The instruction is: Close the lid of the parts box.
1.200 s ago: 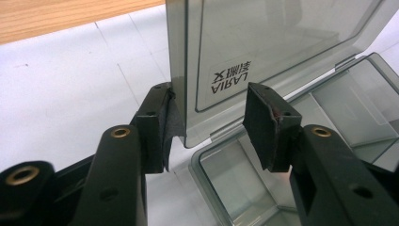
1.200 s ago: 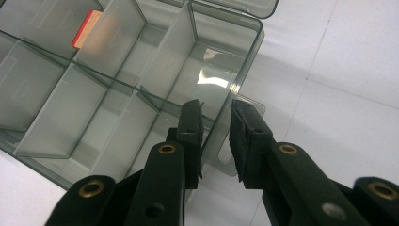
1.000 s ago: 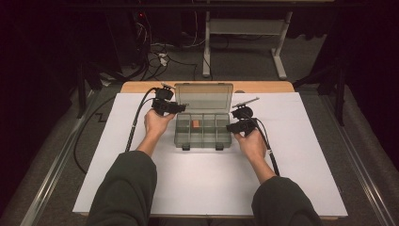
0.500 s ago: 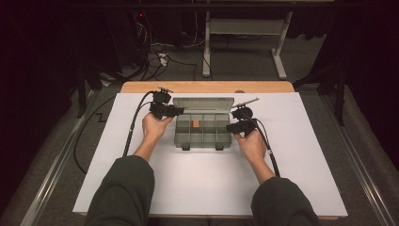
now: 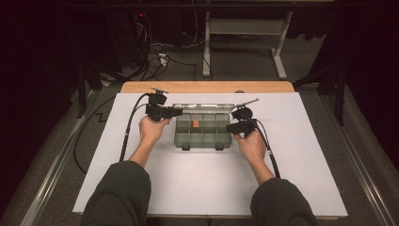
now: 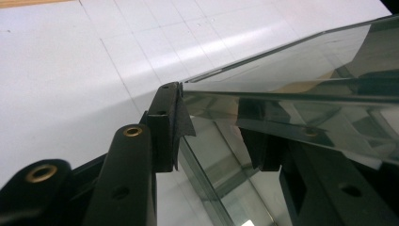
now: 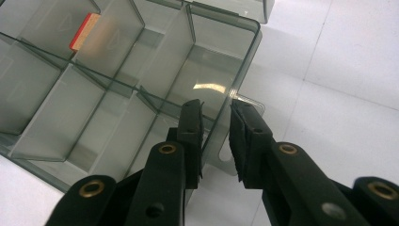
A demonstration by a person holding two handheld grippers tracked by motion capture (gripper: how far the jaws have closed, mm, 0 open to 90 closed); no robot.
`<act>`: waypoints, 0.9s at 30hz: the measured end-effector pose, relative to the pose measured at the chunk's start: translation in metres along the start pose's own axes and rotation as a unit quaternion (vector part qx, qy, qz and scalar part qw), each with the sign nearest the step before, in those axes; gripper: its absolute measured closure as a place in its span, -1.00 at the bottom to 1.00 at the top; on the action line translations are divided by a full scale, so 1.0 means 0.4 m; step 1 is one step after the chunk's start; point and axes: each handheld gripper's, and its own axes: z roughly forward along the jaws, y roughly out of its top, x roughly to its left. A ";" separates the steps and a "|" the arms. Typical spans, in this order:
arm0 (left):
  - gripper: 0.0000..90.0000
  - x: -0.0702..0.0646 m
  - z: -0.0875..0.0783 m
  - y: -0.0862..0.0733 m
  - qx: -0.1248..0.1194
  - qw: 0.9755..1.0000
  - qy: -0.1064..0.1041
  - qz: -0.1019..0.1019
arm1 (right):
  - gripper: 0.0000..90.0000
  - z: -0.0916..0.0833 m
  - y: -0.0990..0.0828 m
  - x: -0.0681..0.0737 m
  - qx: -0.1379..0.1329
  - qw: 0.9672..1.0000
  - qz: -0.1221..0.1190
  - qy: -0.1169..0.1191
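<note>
The clear box (image 5: 203,130) sits mid-desk on the white sheet (image 5: 211,188), with bare sheet on every side. The left tongs (image 6: 216,127) have just been closing around its lid (image 6: 291,70). The right tongs (image 7: 216,136) clamp its side wall. One compartment holds an orange block (image 5: 195,124).

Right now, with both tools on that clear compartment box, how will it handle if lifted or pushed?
The compartment box looks like thin, smoky clear plastic, so probably stiff but light. It holds just one small orange block, so a push would likely slide it over the white sheet. Its hinged lid, between the left tool's jaws, may swing. The right tool straddles the glossy wall; possibly slippery.
</note>
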 end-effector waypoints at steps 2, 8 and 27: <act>0.33 0.000 -0.007 0.000 0.002 1.000 -0.003 0.002 | 0.67 0.000 -0.001 0.000 -0.001 1.000 0.000 0.000; 0.35 -0.002 -0.033 0.002 0.008 1.000 -0.011 -0.010 | 0.67 0.000 -0.001 0.000 -0.001 1.000 0.001 0.000; 0.37 0.013 -0.043 -0.012 -0.002 1.000 -0.017 0.002 | 0.67 0.000 -0.008 -0.001 -0.011 1.000 -0.011 0.001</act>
